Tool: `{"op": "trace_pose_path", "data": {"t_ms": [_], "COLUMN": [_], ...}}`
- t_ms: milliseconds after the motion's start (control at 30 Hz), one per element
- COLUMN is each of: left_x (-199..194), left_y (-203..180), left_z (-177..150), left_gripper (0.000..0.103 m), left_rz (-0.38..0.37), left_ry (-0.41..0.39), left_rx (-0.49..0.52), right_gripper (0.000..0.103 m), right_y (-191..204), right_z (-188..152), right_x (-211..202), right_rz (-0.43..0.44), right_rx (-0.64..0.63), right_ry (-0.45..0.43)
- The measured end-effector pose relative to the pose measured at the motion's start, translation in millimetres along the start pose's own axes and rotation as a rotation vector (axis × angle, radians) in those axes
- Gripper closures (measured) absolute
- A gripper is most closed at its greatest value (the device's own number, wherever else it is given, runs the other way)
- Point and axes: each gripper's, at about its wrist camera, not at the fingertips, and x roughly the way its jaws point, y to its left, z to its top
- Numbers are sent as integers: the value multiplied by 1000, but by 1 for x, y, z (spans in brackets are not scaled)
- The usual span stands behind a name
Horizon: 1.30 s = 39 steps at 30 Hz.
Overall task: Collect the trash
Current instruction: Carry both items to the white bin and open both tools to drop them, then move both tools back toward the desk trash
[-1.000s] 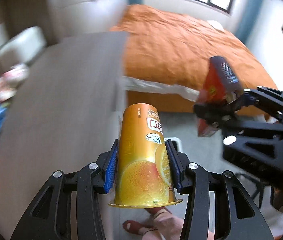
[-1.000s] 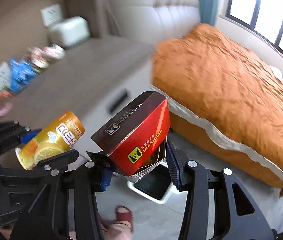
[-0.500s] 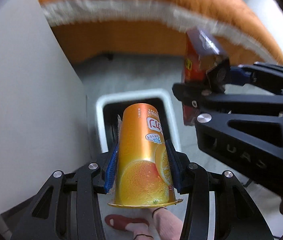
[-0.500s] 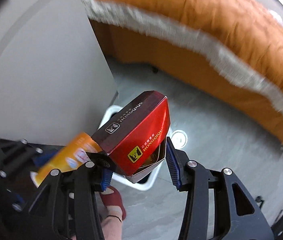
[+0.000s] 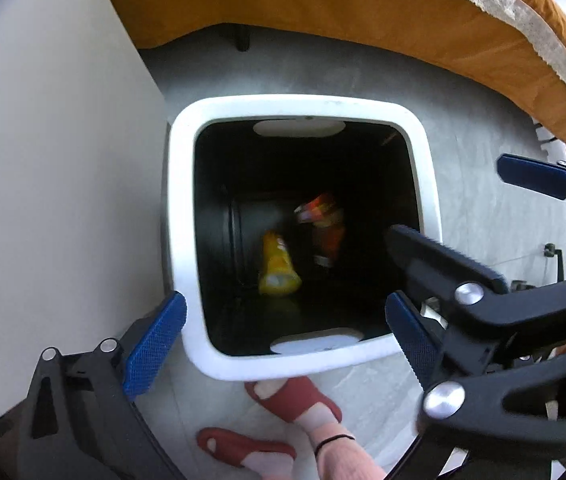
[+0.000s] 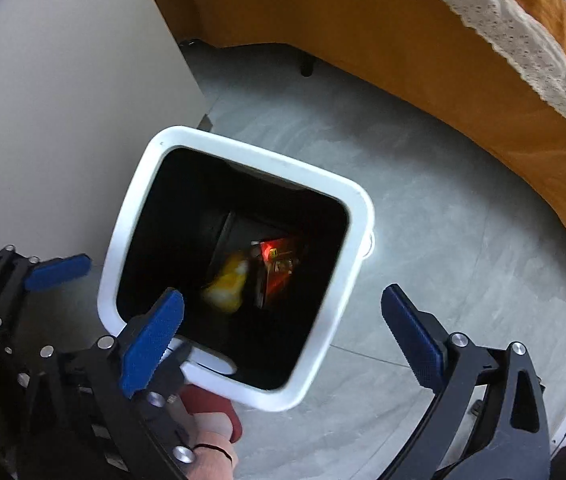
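A white-rimmed bin (image 5: 179, 208) with a black inside stands on the grey floor, below both grippers. The orange juice cup (image 5: 277, 268) and the red box (image 5: 323, 224) are inside it, blurred. My left gripper (image 5: 283, 332) is open and empty over the bin's near rim. My right gripper (image 6: 283, 324) is open and empty over the bin (image 6: 359, 216); it also shows in the left wrist view (image 5: 467, 216), at the right. In the right wrist view the cup (image 6: 227, 286) and box (image 6: 279, 268) lie deep in the bin.
A white cabinet side (image 5: 55, 184) stands close to the left of the bin. The bed with its orange cover (image 6: 463, 60) runs along the back and right. The person's feet in red slippers (image 5: 295, 400) are on the floor by the bin's near edge.
Both grippers have opened and let go. The juice cup and the red box have dropped into the bin. Both views have tilted down over the bin.
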Motion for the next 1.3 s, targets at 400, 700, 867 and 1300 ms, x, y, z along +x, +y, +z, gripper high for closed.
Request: {"op": "trace_pose_path", "data": {"t_ms": [400, 700, 867, 1300], "left_x": [-144, -298, -372, -527], "left_y": [-6, -23, -25, 19], "left_z": [-17, -31, -34, -78], "left_gripper": [5, 5, 5, 5], "left_rz": [23, 17, 36, 157], "left_ry": [-152, -386, -498, -728], "left_rx": [-16, -7, 0, -129], "right_gripper": [5, 5, 5, 5], "right_y": [-4, -6, -2, 57], "right_z": [2, -10, -17, -5], "right_x": [-119, -280, -359, -495], "right_rz": [33, 65, 78, 193], "right_rx": [62, 138, 149, 17], "right_ry": [-120, -330, -437, -673]}}
